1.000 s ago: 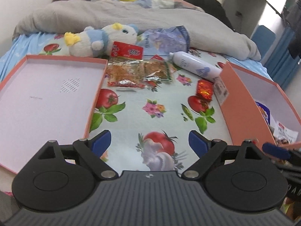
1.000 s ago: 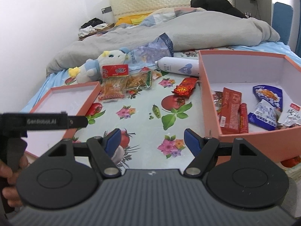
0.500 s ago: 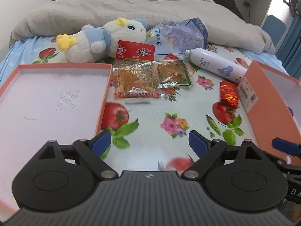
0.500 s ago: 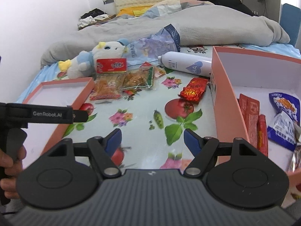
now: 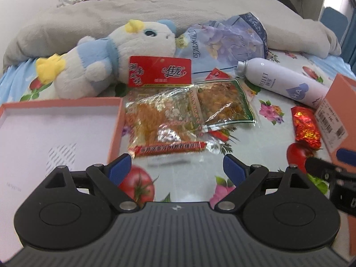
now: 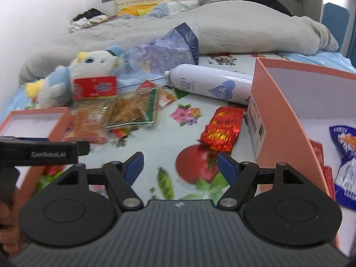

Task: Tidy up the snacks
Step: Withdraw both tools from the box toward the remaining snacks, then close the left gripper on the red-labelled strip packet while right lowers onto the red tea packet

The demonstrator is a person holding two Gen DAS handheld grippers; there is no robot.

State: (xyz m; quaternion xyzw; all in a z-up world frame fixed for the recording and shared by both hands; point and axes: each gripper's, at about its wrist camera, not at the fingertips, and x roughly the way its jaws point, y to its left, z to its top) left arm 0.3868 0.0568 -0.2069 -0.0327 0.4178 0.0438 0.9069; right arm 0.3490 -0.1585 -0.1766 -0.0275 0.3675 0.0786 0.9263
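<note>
Two clear snack bags (image 5: pixel 175 115) (image 6: pixel 115 113) with orange-brown contents lie on the flowered bedsheet, a red header card (image 5: pixel 159 73) at their far end. A red foil snack (image 5: pixel 306 128) (image 6: pixel 221 128) lies beside the orange box (image 6: pixel 282 120), which holds blue and red packets (image 6: pixel 346 153). My left gripper (image 5: pixel 178 169) hangs open just short of the clear bags, nothing between its blue pads. My right gripper (image 6: pixel 180 166) is open too, above the sheet a little before the red foil snack.
An orange box lid (image 5: pixel 115 120) lies at the left, white inside. A plush toy (image 5: pixel 106 53), a pale blue bag (image 5: pixel 222 42) and a white spray can (image 5: pixel 284 84) sit behind the snacks. A grey duvet (image 6: pixel 222 26) covers the far bed.
Both grippers have moved forward and down toward the snacks. The clear bags and the red foil snack now look much nearer. Neither gripper's jaws have changed.
</note>
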